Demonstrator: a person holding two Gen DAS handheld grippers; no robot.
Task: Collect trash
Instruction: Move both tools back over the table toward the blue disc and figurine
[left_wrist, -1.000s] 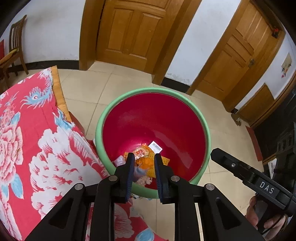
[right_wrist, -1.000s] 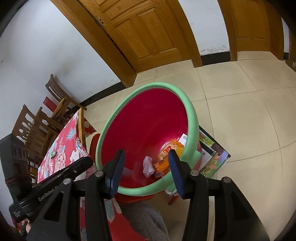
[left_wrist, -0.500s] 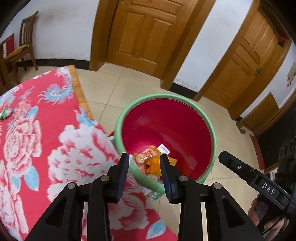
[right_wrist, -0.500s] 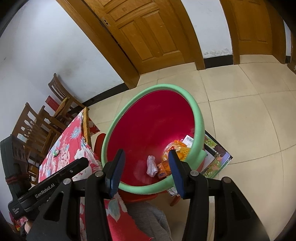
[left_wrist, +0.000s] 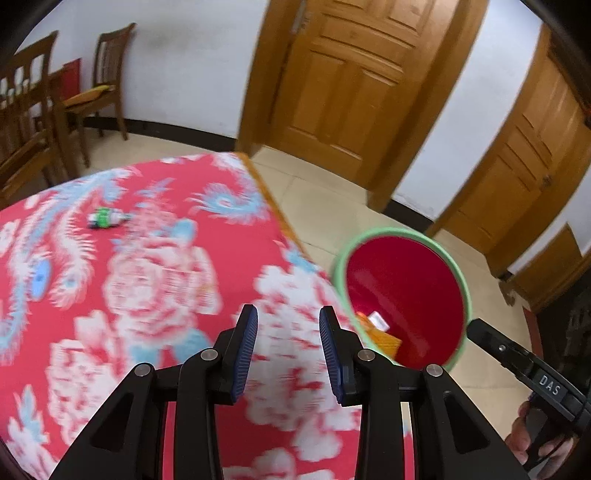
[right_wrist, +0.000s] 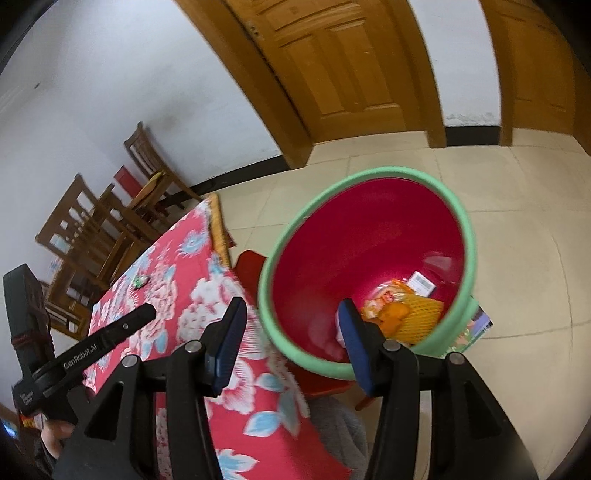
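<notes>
Both pairs of jaws stand apart and hold nothing: the left gripper (left_wrist: 288, 347) is parted a little above the floral tablecloth (left_wrist: 155, 273); the right gripper (right_wrist: 290, 341) is wider and its jaws are opening, with nothing between them. One green-and-white wrapper (left_wrist: 105, 218) lies alone on the cloth, toward the far side, well apart from both grippers. It looks light, thin and crinkly, likely to slide or crumple, so a pinch across its bunched middle seems best. Beside the table's edge stands the red bin with a green rim (right_wrist: 467, 236), holding orange wrappers (right_wrist: 399, 314). Wooden chairs (left_wrist: 103, 85) and doors (left_wrist: 354, 81) line the wall beyond.
</notes>
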